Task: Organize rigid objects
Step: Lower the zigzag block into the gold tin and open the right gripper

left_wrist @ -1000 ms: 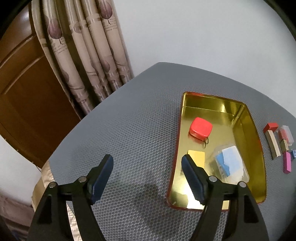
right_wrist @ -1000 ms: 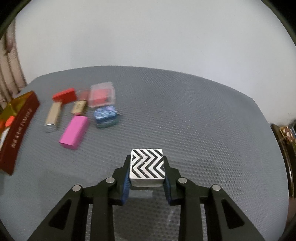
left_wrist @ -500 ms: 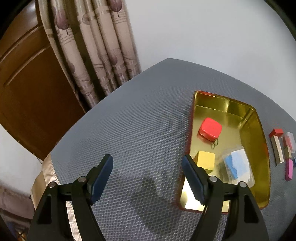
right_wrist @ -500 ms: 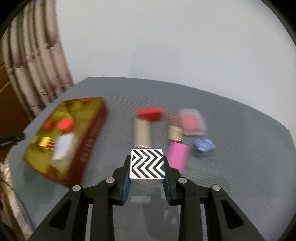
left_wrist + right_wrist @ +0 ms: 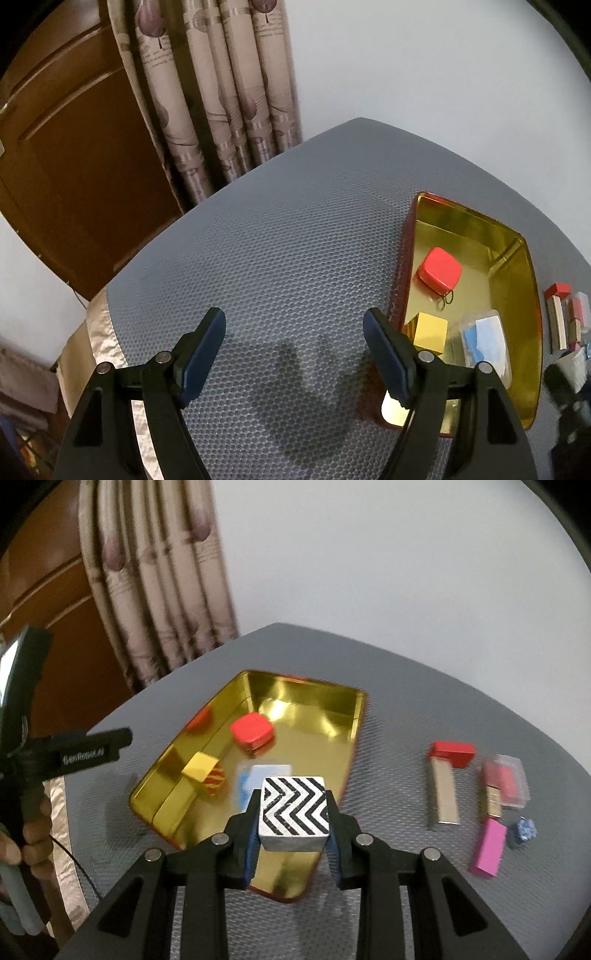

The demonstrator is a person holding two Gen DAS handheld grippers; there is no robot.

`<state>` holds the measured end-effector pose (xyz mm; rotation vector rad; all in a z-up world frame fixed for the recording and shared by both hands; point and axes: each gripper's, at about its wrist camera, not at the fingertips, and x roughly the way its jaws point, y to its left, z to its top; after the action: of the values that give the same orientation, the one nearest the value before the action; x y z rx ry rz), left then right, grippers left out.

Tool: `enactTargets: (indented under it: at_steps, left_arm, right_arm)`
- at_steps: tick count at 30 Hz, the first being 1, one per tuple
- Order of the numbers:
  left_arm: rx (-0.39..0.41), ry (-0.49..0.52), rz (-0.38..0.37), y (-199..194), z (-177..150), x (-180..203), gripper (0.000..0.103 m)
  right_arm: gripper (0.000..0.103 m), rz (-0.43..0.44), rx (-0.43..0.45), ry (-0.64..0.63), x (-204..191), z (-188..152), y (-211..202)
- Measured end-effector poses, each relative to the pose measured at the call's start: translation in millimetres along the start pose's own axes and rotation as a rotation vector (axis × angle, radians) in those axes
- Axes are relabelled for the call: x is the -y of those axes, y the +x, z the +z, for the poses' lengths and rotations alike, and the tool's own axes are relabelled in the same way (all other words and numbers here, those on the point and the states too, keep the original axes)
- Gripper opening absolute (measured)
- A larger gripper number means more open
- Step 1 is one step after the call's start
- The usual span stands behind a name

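My right gripper (image 5: pixel 292 823) is shut on a black-and-white zigzag cube (image 5: pixel 293 814) and holds it above the near end of a gold tin tray (image 5: pixel 332 720). The tray holds a red rounded case (image 5: pixel 253 733), a gold cube (image 5: pixel 201 768) and a clear box with blue inside (image 5: pixel 255 779). My left gripper (image 5: pixel 295 341) is open and empty over the grey mat, left of the tray (image 5: pixel 532 280). In the left wrist view the red case (image 5: pixel 439 271), gold cube (image 5: pixel 428 332) and clear box (image 5: pixel 484 341) show too.
Right of the tray lie a red block (image 5: pixel 452 753), a gold bar (image 5: pixel 443 794), a clear case with red inside (image 5: pixel 504 779), a small gold piece (image 5: pixel 493 801), a pink block (image 5: pixel 489 847) and a blue foil ball (image 5: pixel 522 832). Curtain and wooden door stand behind the table's left edge.
My right gripper has swung left with the zigzag cube, from the open mat to above the tray's near end. My left gripper has drifted left, away from the tray, still open.
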<state>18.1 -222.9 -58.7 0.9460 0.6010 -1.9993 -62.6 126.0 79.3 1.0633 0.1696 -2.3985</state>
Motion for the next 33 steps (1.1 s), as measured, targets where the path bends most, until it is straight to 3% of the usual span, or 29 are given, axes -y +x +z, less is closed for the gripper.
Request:
enactTargets:
  at_steps: [10,18,24,29,33]
  left_arm:
    - [-0.001,-0.001,0.006,-0.7,-1.4,1.8,0.074]
    - [-0.005,-0.005,0.015,-0.2,-1.2,3.0,0.074]
    - [-0.002,-0.011,0.013,-0.2,-0.7,3.0,0.074]
    - [-0.001,-0.014,0.021,0.5,-0.7,2.9,0.074]
    - [0.005,-0.002,0.024,-0.2,-1.2,6.2,0.074]
  right_arm:
    - [0.03,-0.002,-0.073,-0.029,-11.8,-9.7,28.8]
    - [0.03,-0.001,-0.082,-0.028,-15.0,-12.4,40.9]
    - [0.04,0.001,-0.068,-0.005,-13.9,-12.2,36.8]
    - [0.043,0.01,-0.01,0.056,1.7,-8.4,13.8]
    - [0.045,-0.06,0.02,0.119,41.1,-14.5,-6.1]
